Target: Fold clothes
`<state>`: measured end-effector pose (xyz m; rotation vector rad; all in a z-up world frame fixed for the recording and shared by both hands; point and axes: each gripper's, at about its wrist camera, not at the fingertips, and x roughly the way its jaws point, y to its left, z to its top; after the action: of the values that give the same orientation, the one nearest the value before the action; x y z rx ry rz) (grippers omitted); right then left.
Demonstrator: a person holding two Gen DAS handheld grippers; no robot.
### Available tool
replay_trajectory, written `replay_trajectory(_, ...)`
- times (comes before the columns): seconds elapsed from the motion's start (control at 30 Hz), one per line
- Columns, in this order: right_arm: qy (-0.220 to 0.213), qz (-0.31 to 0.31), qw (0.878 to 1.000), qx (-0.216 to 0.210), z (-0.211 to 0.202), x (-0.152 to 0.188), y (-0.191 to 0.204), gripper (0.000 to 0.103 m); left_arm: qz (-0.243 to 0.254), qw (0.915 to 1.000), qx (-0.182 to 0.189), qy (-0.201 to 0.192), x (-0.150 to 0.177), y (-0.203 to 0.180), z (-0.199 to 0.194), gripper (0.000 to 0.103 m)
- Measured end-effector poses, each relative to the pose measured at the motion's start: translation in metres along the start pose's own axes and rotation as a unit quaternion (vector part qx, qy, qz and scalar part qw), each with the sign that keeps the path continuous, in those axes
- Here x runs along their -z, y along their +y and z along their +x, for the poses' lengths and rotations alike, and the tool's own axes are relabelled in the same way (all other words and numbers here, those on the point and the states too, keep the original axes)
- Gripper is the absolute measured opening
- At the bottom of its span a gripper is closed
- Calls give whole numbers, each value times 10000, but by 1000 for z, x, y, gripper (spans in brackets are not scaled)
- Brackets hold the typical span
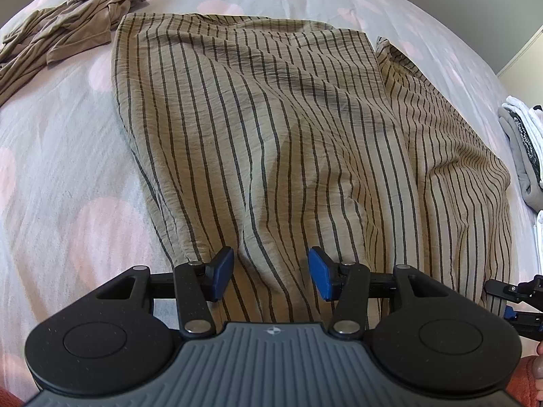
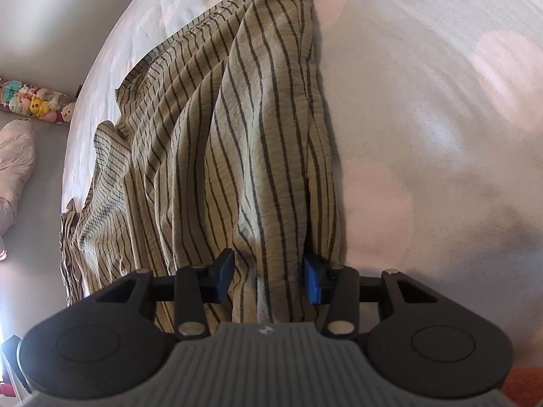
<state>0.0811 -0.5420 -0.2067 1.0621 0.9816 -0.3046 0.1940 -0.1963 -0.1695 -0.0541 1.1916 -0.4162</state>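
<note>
Two grippers work one striped garment (image 1: 271,129), a crinkled tan cloth with dark lines that lies spread over the bed (image 1: 68,176), its far edge fairly straight and its near part bunched into ridges. The left gripper (image 1: 270,273) hovers at the near hem with its jaws apart, a fold of cloth lying between the blue pads (image 1: 222,269) but not pinched. The right gripper (image 2: 268,271) stands at the garment's right edge; its jaws also look apart, yet a thick ridge of the striped garment (image 2: 237,156) fills the gap and touches at least the right-hand pad, so whether it is truly gripped I cannot tell.

Judging by this, the step in hand is taking hold of the near edge before folding it over. To do it well, each gripper should catch the hem itself, all layers together, rather than a loose ridge in the middle. Both should then lift evenly and pull lightly apart, so the wrinkles flatten and the stripes run straight before the edge is laid down.

Further out, a brown garment (image 1: 64,23) lies crumpled at the far left of the bed, well apart from the grippers. A pile of folded clothes (image 1: 524,149) sits at the right edge, and soft toys (image 2: 37,103) line the floor by the wall.
</note>
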Motion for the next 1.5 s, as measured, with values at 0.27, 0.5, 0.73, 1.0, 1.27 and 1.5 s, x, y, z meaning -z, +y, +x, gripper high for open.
replay_trajectory(0.27, 7, 48, 10000, -60, 1, 0, -1, 38, -27, 10000, 12, 25, 0, 0, 2, 47)
replay_trajectory(0.5, -5, 177, 9998, -84, 0, 1, -3, 38, -25, 10000, 24, 43, 0, 1, 2, 47)
replay_trajectory(0.73, 10, 126, 9999, -46, -1, 2, -3, 38, -59, 9999, 44, 96, -1, 3, 3, 47)
replay_trajectory(1.0, 130, 28, 9999, -1, 0, 5, 0, 31, -26, 9999, 14, 159, -1, 3, 5, 47)
replay_trajectory(1.27, 513, -265, 9978, 323, -7, 16, 5, 31, -49, 9998, 40, 174, -1, 6, 5, 46)
replay_trajectory(1.5, 526, -599, 9934, 826, -21, 24, 10, 57, -128, 9997, 104, 180, -3, 10, 3, 45)
